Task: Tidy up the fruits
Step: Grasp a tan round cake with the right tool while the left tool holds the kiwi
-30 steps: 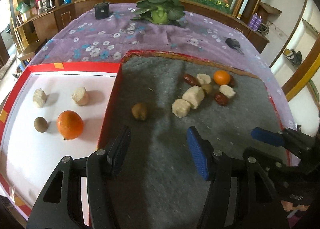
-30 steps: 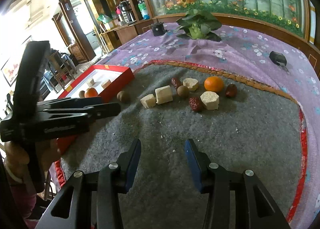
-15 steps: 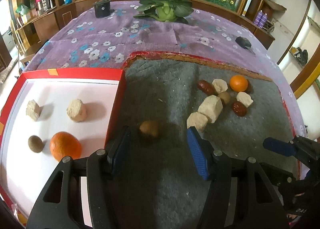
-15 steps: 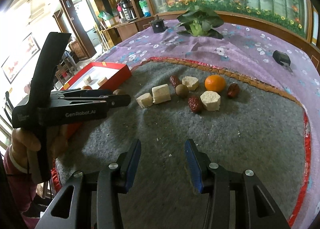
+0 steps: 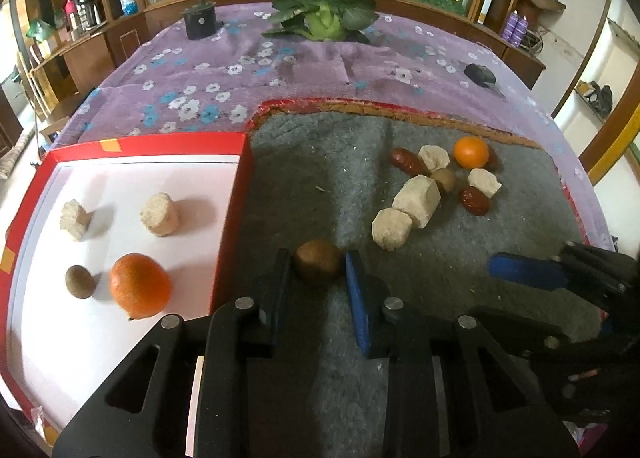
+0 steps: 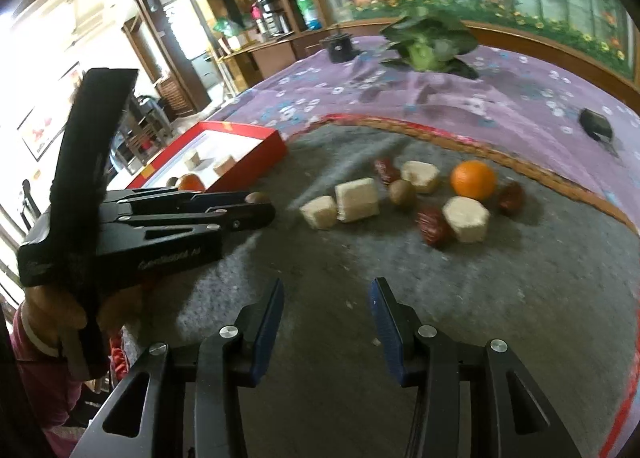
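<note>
My left gripper (image 5: 316, 258) is closing its jaws on a small brown fruit (image 5: 318, 268) lying on the grey felt mat (image 5: 320, 186); both pads touch its sides. Just left of it stands a red tray (image 5: 234, 218) holding an orange (image 5: 140, 285), another brown fruit (image 5: 80, 281) and two beige blocks (image 5: 159, 214). A cluster of beige blocks (image 5: 416, 200), red dates (image 5: 474, 200), a brown fruit and an orange (image 5: 471, 152) lies further right. My right gripper (image 6: 326, 298) is open over bare felt, nothing between its fingers.
A purple flowered cloth (image 5: 280, 70) covers the table beyond the mat. On it sit a leafy green vegetable (image 5: 326, 18), a black cylinder (image 5: 199, 22) and a small black object (image 5: 480, 75). A hand in a pink sleeve (image 6: 28, 334) holds the left gripper.
The left gripper moved forward until the brown fruit sat between its fingers, then the jaws narrowed onto it. The right gripper stayed open and shifted slightly.
</note>
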